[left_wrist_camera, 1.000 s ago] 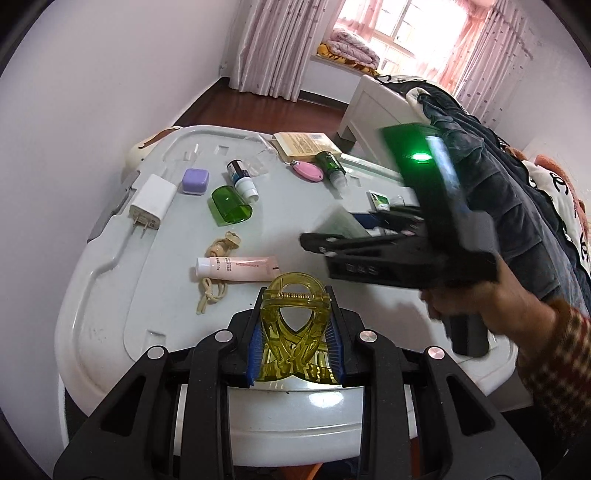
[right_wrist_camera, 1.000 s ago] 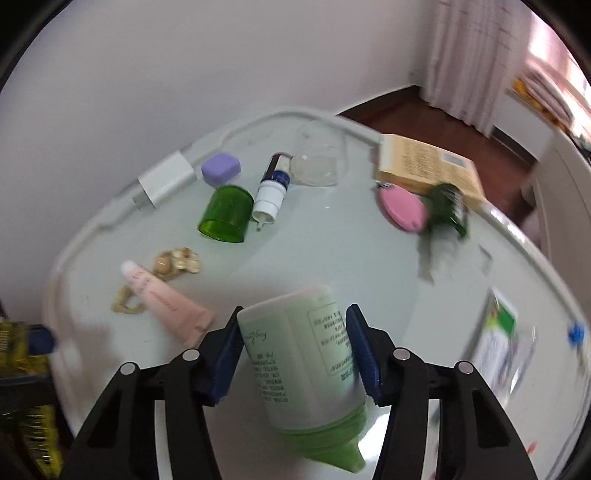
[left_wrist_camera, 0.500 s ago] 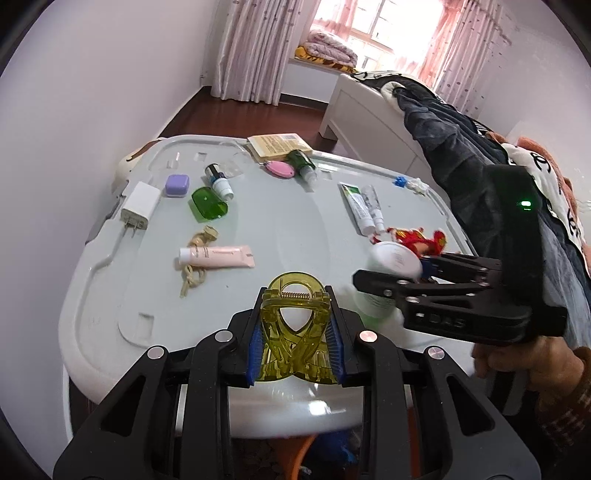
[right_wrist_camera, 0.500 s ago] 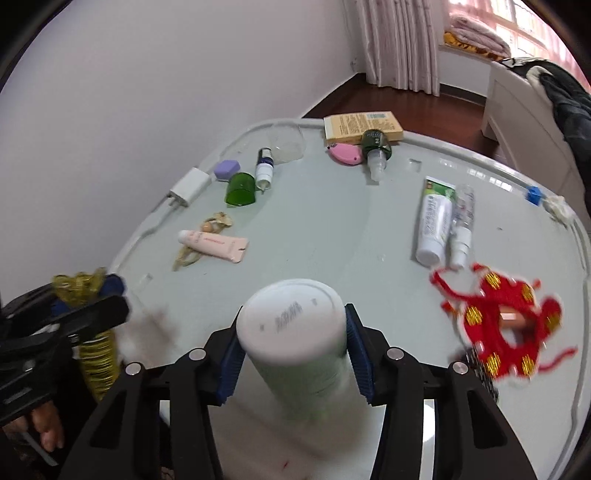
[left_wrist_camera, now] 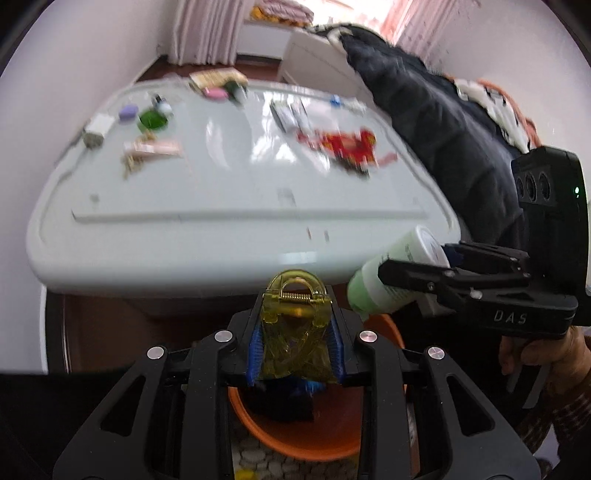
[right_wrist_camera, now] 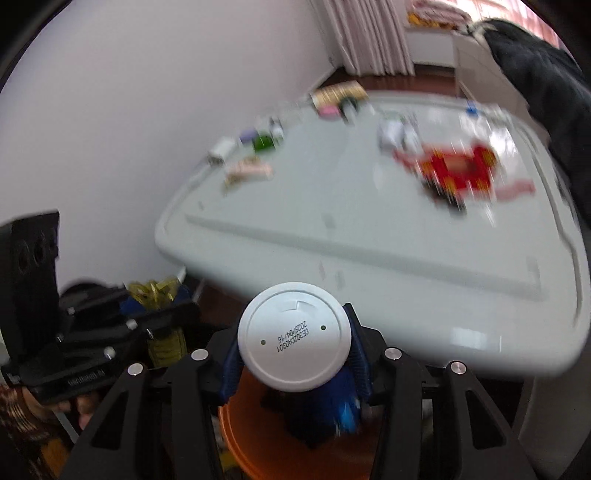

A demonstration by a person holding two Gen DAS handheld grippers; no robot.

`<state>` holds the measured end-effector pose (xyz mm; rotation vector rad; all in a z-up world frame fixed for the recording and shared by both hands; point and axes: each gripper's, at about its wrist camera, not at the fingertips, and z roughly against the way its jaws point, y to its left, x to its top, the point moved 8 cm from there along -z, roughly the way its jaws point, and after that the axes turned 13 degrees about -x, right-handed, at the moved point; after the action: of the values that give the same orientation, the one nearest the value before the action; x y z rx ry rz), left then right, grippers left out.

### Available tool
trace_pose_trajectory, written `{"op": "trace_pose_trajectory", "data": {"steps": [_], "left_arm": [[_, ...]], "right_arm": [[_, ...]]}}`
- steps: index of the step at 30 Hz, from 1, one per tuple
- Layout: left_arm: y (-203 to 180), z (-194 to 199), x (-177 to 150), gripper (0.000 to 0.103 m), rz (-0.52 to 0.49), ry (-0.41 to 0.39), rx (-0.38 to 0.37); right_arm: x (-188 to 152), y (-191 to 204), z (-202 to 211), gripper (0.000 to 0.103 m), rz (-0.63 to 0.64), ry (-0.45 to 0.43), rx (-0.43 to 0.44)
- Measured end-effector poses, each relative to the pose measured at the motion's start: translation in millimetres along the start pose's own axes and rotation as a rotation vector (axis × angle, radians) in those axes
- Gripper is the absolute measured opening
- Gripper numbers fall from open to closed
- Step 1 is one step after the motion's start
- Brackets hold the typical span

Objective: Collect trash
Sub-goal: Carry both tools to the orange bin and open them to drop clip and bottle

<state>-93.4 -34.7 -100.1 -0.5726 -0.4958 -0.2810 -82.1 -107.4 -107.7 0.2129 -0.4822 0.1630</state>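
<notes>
Orange bin (left_wrist_camera: 295, 439) sits directly below both claws: left claw (left_wrist_camera: 295, 347) grasping a yellow hair clip (left_wrist_camera: 293, 328), right claw (right_wrist_camera: 293, 354) grasping a green bottle (right_wrist_camera: 293, 339), off the tabletop (left_wrist_camera: 221, 221).

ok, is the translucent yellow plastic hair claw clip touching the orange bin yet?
Apart. The left wrist view shows the yellow hair claw clip clamped in the left hand-held gripper, above the orange bin.

Both fisheye views were bright with pinkish daylight from a curtained window (left_wrist_camera: 280, 14) at the far end. Motion blur smeared the desk (left_wrist_camera: 229, 206) and its small items, glare streaked its top, and dark vignetting curved around the frame corners.
</notes>
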Motion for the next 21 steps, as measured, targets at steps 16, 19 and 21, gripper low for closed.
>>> {"op": "trace_pose_trajectory", "data": {"steps": [16, 19, 21], "left_arm": [[-5.1, -41.3, -36.7, 0.057, -0.034, 0.141, 0.174], [-4.1, -36.8, -29.2, 0.059, -0.056, 0.120, 0.224], [-3.2, -34.0, -26.2, 0.060, -0.070, 0.110, 0.245]], "right_arm": [[-45.0, -32.1, -13.5, 0.075, -0.103, 0.057, -0.083], [-40.4, -36.5, -11.4, 0.076, -0.125, 0.047, -0.071], [-39.0, -35.4, -11.7, 0.076, -0.125, 0.046, -0.065]]}}
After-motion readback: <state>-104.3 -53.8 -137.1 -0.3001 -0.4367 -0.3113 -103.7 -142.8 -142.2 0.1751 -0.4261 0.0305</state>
